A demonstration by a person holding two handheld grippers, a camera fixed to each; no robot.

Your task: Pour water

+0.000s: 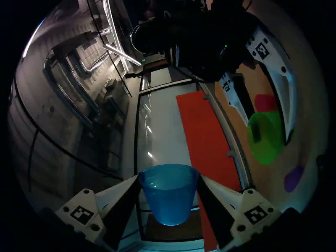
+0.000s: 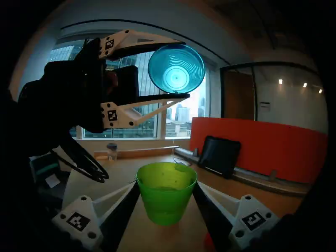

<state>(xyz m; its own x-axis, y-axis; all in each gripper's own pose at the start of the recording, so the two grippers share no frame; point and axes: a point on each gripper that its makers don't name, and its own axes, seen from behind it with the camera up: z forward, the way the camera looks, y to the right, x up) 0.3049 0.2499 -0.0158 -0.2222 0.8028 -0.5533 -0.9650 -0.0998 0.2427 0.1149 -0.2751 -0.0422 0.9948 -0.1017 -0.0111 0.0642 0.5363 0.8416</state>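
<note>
A translucent green cup (image 2: 166,201) stands upright between the fingers of my right gripper (image 2: 166,185), which is shut on it just above the wooden table (image 2: 126,168). Above it, my left gripper (image 2: 185,69) holds a blue cup (image 2: 176,68) tipped on its side, mouth facing the right gripper's camera. No stream of water shows. In the left gripper view the blue cup (image 1: 169,197) sits clamped in my left gripper (image 1: 168,178). There the green cup (image 1: 264,143) appears at the right, within my right gripper (image 1: 267,130).
A gloved hand (image 2: 71,101) holds the left gripper. An orange partition (image 2: 269,143) and a leaning black panel (image 2: 219,155) stand behind the table. A small jar (image 2: 111,151) sits on the window sill. Red (image 1: 265,103) and purple (image 1: 294,178) objects lie on the table.
</note>
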